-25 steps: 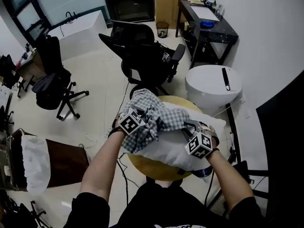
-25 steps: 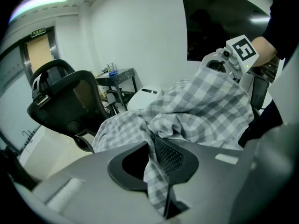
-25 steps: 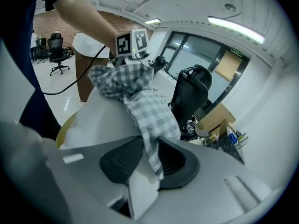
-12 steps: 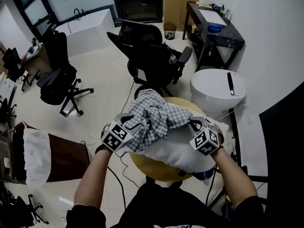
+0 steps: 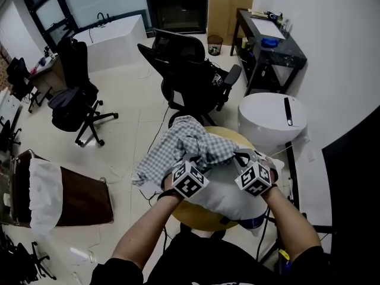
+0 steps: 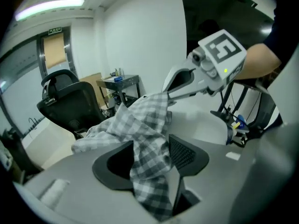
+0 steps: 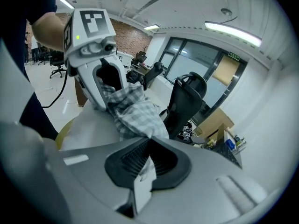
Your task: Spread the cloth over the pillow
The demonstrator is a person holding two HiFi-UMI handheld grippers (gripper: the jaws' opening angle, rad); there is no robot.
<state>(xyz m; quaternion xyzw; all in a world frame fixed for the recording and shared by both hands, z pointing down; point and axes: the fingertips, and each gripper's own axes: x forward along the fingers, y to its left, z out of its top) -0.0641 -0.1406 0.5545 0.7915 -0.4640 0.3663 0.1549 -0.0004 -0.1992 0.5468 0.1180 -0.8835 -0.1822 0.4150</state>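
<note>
Two grippers work a checked cloth (image 5: 185, 144), bunched on the white pillow (image 5: 228, 190) atop a round yellow worktop (image 5: 196, 217). Left gripper (image 6: 150, 144): jaws have just been opening, cloth draped loose between them. Right gripper (image 7: 148, 141): clamped tight on a cloth edge

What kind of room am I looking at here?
Most likely an office or workroom. Black swivel office chairs stand on a pale tiled floor, a black desk with small items sits against the wall, and glass partition panels run along the far side.
</note>
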